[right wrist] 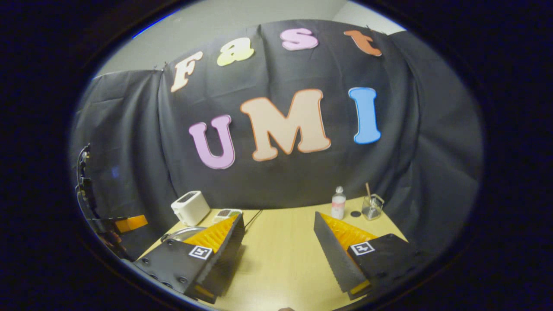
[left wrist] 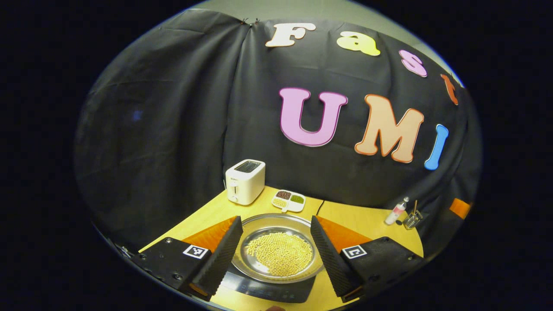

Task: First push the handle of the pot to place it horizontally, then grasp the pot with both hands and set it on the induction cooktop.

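In the left gripper view, the pot [left wrist: 278,247] sits low in the centre of the frame, a shallow metal pan with a layer of small yellow beans across its bottom. It rests on the dark induction cooktop [left wrist: 270,288], whose control strip shows at the bottom edge, just under the pot's near rim. The left gripper [left wrist: 274,248] has its jaws spread wide, one finger on each side of the pot and near its rim; whether the pads touch the metal I cannot tell. The pot's handle is not discernible from here.

Beyond the pot's far rim lies a small white divided dish [left wrist: 288,201] of grains, and to its left a white toaster [left wrist: 245,181] stands by the back edge of the wooden table [left wrist: 367,220]. At the right of the frame a small bottle [left wrist: 396,211] and a glass jar [left wrist: 412,219] stand near the table's far right corner, with bare wood between them and the pot.

In the right gripper view, the right gripper [right wrist: 278,242] hangs open over bare tabletop, holding nothing. The pot's rim [right wrist: 183,233] peeks out behind its left finger, lower left of the frame. The bottle and jar stand beyond its right finger, near the back edge.
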`<state>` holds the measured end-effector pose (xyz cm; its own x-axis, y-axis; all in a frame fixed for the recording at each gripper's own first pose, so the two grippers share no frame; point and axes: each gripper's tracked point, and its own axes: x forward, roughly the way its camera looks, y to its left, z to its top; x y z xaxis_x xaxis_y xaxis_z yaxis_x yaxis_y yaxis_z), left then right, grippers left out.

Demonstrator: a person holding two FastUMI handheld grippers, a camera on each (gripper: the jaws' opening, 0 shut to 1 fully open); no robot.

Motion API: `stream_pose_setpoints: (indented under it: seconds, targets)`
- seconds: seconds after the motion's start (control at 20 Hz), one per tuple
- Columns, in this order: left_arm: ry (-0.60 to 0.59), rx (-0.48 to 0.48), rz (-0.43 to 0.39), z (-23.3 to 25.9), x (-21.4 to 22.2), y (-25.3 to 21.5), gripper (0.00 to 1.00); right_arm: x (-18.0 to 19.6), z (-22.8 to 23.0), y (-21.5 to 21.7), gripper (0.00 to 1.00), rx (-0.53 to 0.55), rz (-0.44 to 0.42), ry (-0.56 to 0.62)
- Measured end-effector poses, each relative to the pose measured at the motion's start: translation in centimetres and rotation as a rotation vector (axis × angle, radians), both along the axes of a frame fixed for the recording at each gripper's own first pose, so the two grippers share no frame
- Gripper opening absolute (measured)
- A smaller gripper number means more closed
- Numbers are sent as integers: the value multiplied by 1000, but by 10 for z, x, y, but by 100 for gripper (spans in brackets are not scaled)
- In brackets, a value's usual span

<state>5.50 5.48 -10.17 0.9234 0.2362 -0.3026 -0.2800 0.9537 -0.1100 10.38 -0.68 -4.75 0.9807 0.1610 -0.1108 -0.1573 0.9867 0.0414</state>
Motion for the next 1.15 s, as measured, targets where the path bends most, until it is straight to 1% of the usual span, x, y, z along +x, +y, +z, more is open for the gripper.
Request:
stream_pose_setpoints:
  seconds: [0.15, 0.2, 0.3, 0.35, 0.5, 0.55, 0.6, 0.65, 0.7, 0.75, 0.95, 1.15]
  targets:
    - [-81, 55, 17, 35, -3, -26, 96, -15, 34, -7, 99, -16, 36, -75]
    - [-100, 64, 18, 42, -5, -38, 96, -21, 42, -8, 91, -18, 55, -98]
    - [-125, 61, -5, 48, -8, -64, 96, -31, 51, -10, 91, -26, 88, -133]
    - [-126, 56, -16, 48, -11, -78, 94, -37, 51, -11, 91, -32, 102, -142]
    - [-125, 63, -31, 48, -20, -101, 96, -34, 33, -11, 92, -44, 134, -128]
    - [-124, 71, -28, 48, -23, -105, 94, -36, 31, -14, 92, -45, 138, -122]
    - [-126, 80, -24, 50, -26, -108, 96, -39, 32, -19, 92, -41, 140, -118]
    - [-130, 94, -22, 52, -28, -111, 96, -41, 32, -23, 92, -37, 140, -117]
    - [-131, 110, -19, 53, -31, -114, 94, -42, 30, -28, 92, -34, 139, -115]
    - [-135, 127, -16, 56, -33, -116, 96, -43, 29, -33, 92, -31, 136, -109]
    - [-150, 171, -18, 63, -35, -127, 96, -47, 21, -47, 92, -12, 120, -80]
    - [-155, 178, -44, 67, -36, -139, 96, -48, 21, -56, 92, -10, 103, -74]
